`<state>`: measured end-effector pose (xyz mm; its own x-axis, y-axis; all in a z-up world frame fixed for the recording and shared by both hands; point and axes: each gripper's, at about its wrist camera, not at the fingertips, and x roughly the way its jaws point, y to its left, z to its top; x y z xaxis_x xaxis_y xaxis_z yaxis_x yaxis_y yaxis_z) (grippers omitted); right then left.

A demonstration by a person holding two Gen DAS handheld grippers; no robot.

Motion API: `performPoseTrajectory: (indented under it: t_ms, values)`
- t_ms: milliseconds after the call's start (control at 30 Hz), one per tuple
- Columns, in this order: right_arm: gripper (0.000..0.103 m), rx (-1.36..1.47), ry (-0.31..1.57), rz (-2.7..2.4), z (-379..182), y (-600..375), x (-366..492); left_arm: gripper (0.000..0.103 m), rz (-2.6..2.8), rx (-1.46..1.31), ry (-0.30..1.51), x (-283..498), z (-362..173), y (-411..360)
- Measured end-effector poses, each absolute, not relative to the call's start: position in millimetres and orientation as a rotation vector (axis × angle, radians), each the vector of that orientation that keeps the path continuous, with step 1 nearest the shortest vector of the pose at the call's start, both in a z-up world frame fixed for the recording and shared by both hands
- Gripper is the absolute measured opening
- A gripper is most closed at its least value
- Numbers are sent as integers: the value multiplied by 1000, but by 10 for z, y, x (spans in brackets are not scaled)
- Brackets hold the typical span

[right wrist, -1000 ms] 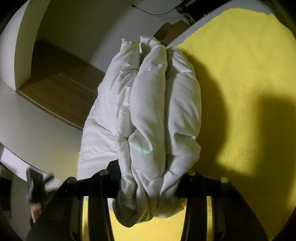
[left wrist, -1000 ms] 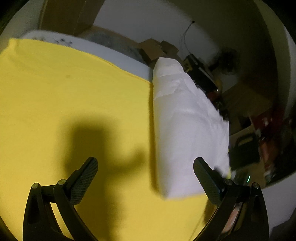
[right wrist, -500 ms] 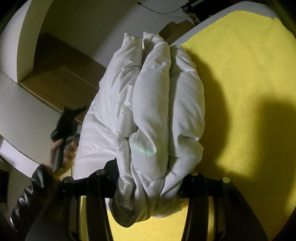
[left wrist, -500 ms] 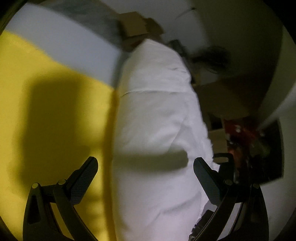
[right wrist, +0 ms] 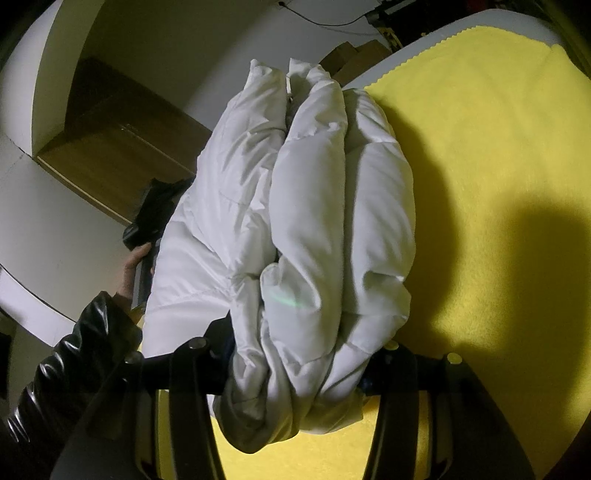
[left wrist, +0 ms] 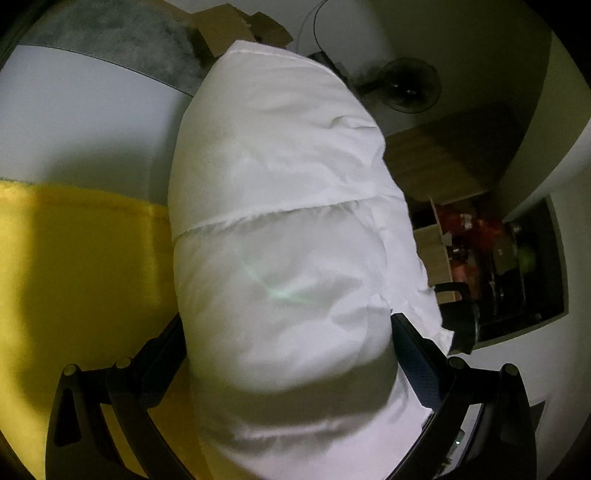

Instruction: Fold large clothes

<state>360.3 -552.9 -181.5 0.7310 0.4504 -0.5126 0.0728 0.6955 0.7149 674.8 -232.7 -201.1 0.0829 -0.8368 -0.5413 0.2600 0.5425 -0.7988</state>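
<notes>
A white puffy quilted garment (left wrist: pixel 288 236), folded into a thick bundle, fills the left wrist view. My left gripper (left wrist: pixel 288 332) straddles its near end, with its jaws wide on both sides of the bundle. In the right wrist view the same garment (right wrist: pixel 310 206) shows as three stacked folds. My right gripper (right wrist: pixel 299 354) is shut on its near end and holds it above the yellow cloth (right wrist: pixel 498 147). The fingertips of both grippers are hidden by the fabric.
The yellow cloth (left wrist: pixel 74 258) covers a white-edged surface (left wrist: pixel 74 122). A person's hand in a black sleeve (right wrist: pixel 88 339) holds the left gripper's handle at the bundle's left side. A fan (left wrist: pixel 406 88), cardboard boxes (left wrist: pixel 236 33) and wooden furniture (right wrist: pixel 122 147) stand beyond.
My left gripper has moved from over the yellow cloth to the garment, and its jaws now straddle the bundle's end. My right gripper has kept its hold, barely moving.
</notes>
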Motion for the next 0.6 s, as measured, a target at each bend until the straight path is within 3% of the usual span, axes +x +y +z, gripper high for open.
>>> performPoseTrajectory:
  t_ms: [100,167,267,367,600]
  values:
    - [51,780,736,234,-1814,-5521,3613,101,-889,-616,1224,6777,-2052,-2339]
    - [51,780,736,234,-1815,-5513,3621,91,-894,-585,1200,6743,-2054,-2370]
    - [51,777,735,236,-1809,-5508,3625,65,-913,-570,1196,6683,-2036,-2391]
    - [50,775,732,236,-1807,-5495,3626,47,-927,-535,1180,6670,-1957,-2387]
    - [34,754,674,235,-1721,-5462,3543,29,-914,-464,1100,6433,-1805,-2385]
